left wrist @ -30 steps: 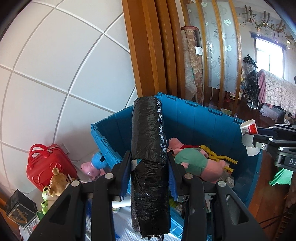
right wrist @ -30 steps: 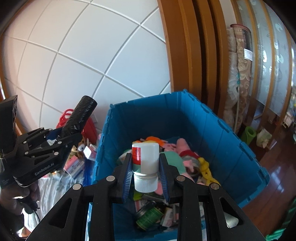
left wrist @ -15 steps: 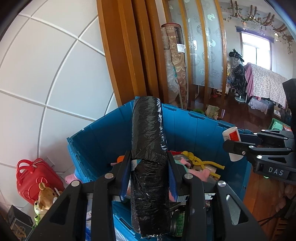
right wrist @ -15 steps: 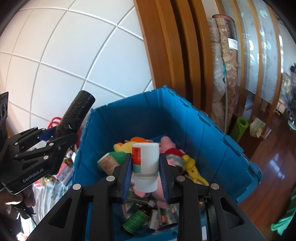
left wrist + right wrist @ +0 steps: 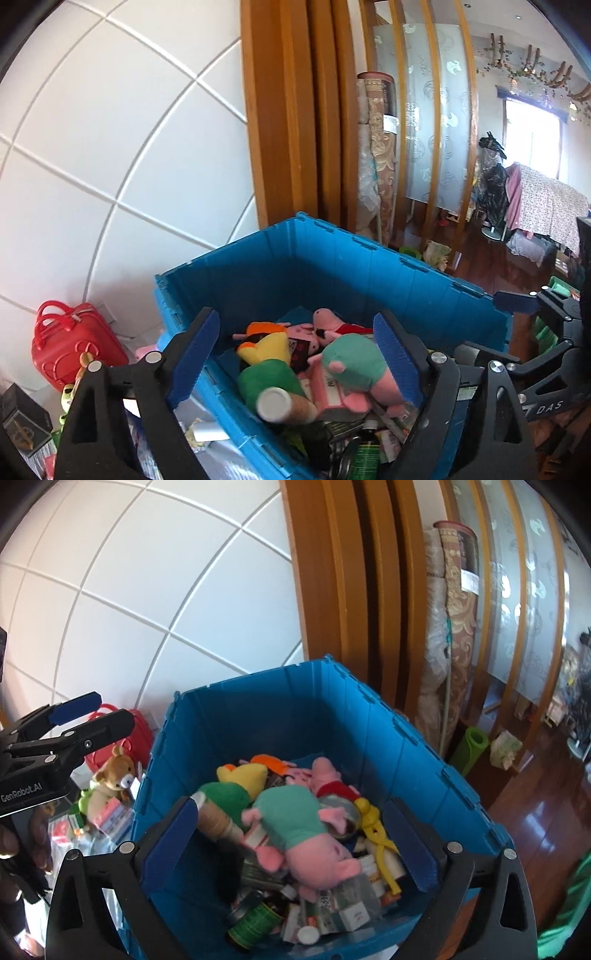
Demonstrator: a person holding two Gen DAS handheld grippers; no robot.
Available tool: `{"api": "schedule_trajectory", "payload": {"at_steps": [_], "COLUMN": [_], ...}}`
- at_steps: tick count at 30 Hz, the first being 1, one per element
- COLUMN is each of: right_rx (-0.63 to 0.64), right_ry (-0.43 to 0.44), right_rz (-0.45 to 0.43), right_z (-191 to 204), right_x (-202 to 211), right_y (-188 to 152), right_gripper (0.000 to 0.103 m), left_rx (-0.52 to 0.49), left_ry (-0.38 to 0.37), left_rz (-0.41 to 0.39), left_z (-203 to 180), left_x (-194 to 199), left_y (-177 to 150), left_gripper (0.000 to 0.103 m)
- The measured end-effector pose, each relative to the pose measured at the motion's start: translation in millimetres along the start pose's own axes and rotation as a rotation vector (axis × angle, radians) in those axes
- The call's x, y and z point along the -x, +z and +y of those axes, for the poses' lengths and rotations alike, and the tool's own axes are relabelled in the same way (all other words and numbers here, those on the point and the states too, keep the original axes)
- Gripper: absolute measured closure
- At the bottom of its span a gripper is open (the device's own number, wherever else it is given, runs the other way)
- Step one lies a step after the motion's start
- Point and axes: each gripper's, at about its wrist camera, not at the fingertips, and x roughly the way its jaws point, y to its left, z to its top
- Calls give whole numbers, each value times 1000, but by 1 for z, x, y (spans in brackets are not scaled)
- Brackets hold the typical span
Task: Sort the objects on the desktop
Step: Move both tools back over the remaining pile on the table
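A blue plastic crate (image 5: 332,258) (image 5: 369,716) stands against the white tiled wall and holds plush toys, bottles, cans and boxes. My left gripper (image 5: 295,354) is wide open and empty above the crate's left rim. My right gripper (image 5: 291,845) is wide open and empty above the crate. A pink pig plush in a green dress (image 5: 295,827) (image 5: 354,369) lies on top of the pile. The black wrapped roll and the white bottle are not clearly seen in the pile. The left gripper also shows in the right wrist view (image 5: 74,716).
A red toy suitcase (image 5: 70,343), a teddy bear (image 5: 114,771) and small boxes lie left of the crate. Wooden door frames (image 5: 351,590) rise behind it. A dark wooden floor (image 5: 535,812) with a green roll (image 5: 469,749) lies to the right.
Both grippers opened. The black wrapped roll left my left gripper and the white bottle left my right gripper; both are gone from between the fingers.
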Motion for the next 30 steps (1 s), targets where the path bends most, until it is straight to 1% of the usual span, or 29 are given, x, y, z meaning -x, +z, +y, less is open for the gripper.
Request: {"api": "schedule_trajectory", "payload": {"at_steps": [3,5,7,10,13,14,17,20,23,24,26,30], "right_rx": [60,79,61,33,1,2,34,112,114,123,139,165], "right_ry": [-36,-25,13,94,151,154,182,216,272,276,259,274], "right_rz": [-19,-25,-13,31,36,30,31,23,57,73,117,149], "right_z": [25,39,52,68,84,94,122,162,190,201,223,262], "right_x": [0,0,-2,-7,-9,-8,-7,-6,-14,-19,-31,-37], "right_y": [2,2,1,0,0,0,1,-1,-7,-10,-17,-33], "right_gripper": [1,0,0,0,0,0,0,0,0,1,1,1], "left_rx": [29,48,71,106,144,155,191,231,269,283,312,347], "left_ry": [32,56,81,128,171,189,233,275,311,320,336,351], "left_rz": [14,22,36,53,76,84,107,132,159,169,191,222], "left_z": [21,36,54,81,109,119,147,176,205,213,233,264], "left_x": [8,16,25,40,55,62,77,95,112,117,126,138], "left_y": [-11,-21,-33,-55,-80,-90,-117,-145,-173,-183,-201,-231], "left_gripper": [18,18,18,18,18,18,18,18,18,18,18,18]}}
